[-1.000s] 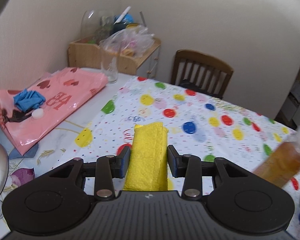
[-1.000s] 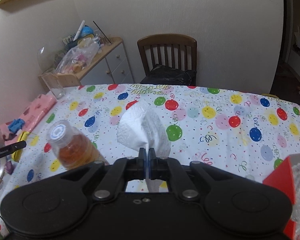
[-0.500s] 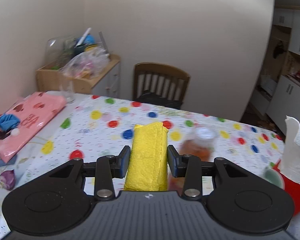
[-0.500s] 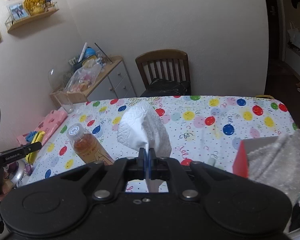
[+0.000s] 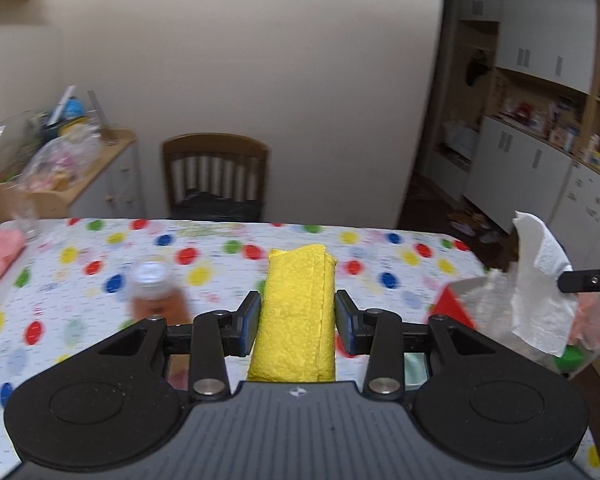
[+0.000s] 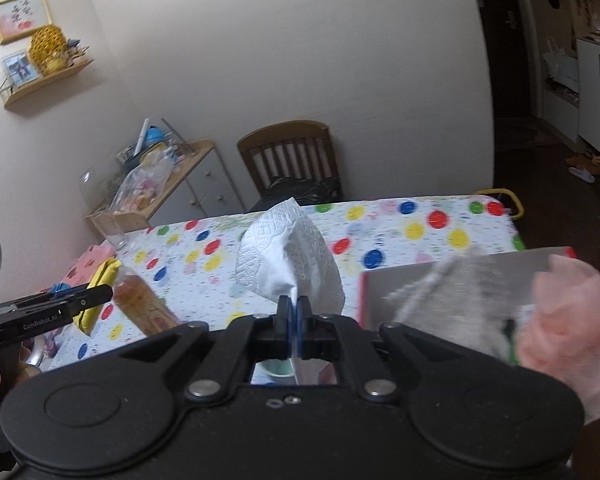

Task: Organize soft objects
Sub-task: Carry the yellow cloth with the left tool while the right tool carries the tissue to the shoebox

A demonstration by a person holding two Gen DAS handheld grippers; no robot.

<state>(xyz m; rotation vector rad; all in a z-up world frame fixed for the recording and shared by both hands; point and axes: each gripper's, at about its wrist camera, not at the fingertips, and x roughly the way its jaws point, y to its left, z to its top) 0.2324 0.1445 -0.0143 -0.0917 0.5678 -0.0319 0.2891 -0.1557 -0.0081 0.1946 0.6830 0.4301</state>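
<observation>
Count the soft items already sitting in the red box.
2 that I can make out: a grey fuzzy cloth lying across the red box, and a pink fluffy item to its right. Both are blurred; more may lie hidden beneath.

yellow cloth (image 5: 296, 312), white tissue (image 6: 288, 256), polka-dot tablecloth (image 5: 220, 248).

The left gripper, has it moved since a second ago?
Yes. The left gripper, holding the yellow cloth, has swung right: the wooden chair slid from right of centre to left of it.
</observation>
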